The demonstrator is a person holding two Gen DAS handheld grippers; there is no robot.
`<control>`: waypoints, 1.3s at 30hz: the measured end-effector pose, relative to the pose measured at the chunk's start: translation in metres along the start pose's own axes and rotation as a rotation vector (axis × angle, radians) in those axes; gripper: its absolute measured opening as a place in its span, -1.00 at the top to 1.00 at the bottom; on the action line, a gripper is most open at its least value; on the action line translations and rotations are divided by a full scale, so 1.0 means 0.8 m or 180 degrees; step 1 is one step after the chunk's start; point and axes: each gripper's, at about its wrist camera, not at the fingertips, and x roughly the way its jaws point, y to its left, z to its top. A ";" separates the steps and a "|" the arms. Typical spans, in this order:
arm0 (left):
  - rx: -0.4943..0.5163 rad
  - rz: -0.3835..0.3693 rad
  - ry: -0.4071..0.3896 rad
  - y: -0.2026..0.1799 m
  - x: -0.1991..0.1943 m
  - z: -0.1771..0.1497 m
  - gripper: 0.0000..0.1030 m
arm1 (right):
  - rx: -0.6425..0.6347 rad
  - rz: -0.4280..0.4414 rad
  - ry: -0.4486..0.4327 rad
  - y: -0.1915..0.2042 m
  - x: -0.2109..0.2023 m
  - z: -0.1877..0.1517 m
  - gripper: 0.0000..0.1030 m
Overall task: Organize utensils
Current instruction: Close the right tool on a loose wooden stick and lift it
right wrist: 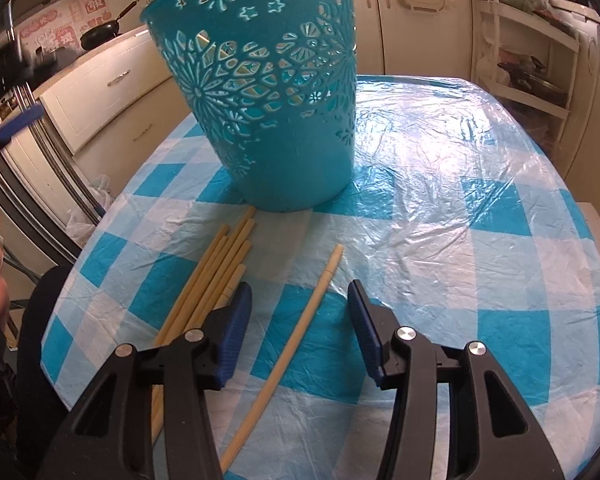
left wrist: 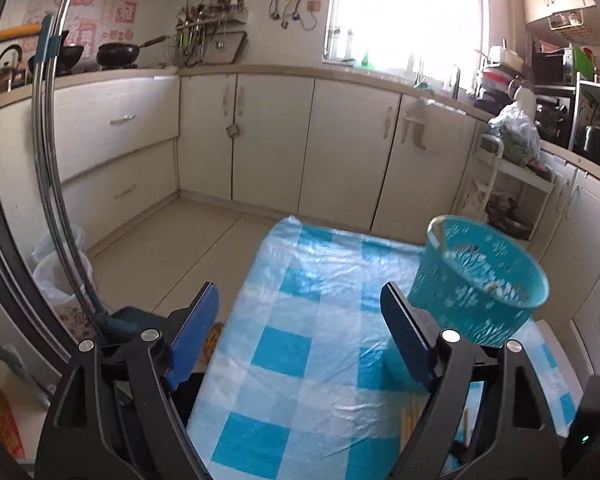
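Chopsticks of pale bamboo (right wrist: 216, 280) lie bundled on the blue-and-white checked plastic tablecloth (right wrist: 440, 208), just in front of the upright teal openwork plastic basket (right wrist: 268, 92). One single bamboo chopstick (right wrist: 296, 332) lies between the half-open, empty right gripper (right wrist: 300, 300). The left gripper (left wrist: 300, 300) gapes wide, empty, beside the basket.

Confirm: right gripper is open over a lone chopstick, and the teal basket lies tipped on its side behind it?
Not quite. The basket stands upright on the checked cloth, as the right wrist view shows. The rest holds: the right gripper is open, with the lone chopstick lying between its fingers.
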 end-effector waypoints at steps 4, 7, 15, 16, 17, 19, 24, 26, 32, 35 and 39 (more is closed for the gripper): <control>0.0043 0.0040 0.0411 0.009 0.045 -0.036 -0.54 | 0.0004 -0.0180 0.0013 -0.009 0.002 0.006 0.65; 0.0065 0.0002 0.0633 0.008 0.071 -0.055 -0.54 | -0.0144 -0.0234 0.0080 -0.009 0.003 0.008 0.80; 0.0081 -0.0111 0.0736 0.005 0.081 -0.066 -0.60 | -0.0391 -0.0138 0.0355 -0.008 0.002 0.014 0.84; 0.0097 -0.0111 0.0728 0.004 0.080 -0.067 -0.60 | -0.0435 -0.0166 0.0355 -0.006 0.002 0.014 0.84; 0.0116 -0.0110 0.0717 0.003 0.079 -0.066 -0.60 | -0.0452 -0.0179 0.0351 -0.004 0.002 0.014 0.84; 0.0180 -0.0105 0.0702 -0.003 0.076 -0.067 -0.60 | -0.0403 -0.0147 0.0360 -0.007 0.001 0.013 0.84; 0.0268 -0.0083 0.0674 -0.011 0.073 -0.068 -0.65 | -0.0339 -0.0124 0.0375 -0.013 0.000 0.012 0.83; 0.0261 -0.0080 0.0683 -0.010 0.074 -0.068 -0.65 | -0.0386 -0.0164 0.0349 -0.010 0.000 0.010 0.83; 0.0299 -0.0097 0.0709 -0.013 0.075 -0.069 -0.68 | -0.0251 -0.0125 0.0252 -0.013 -0.008 0.010 0.88; 0.0336 -0.0096 0.0717 -0.017 0.075 -0.070 -0.70 | -0.0245 -0.0151 0.0344 -0.017 -0.001 0.009 0.86; 0.0361 -0.0102 0.0725 -0.019 0.075 -0.070 -0.72 | -0.0487 -0.0298 0.0248 -0.004 -0.001 0.004 0.86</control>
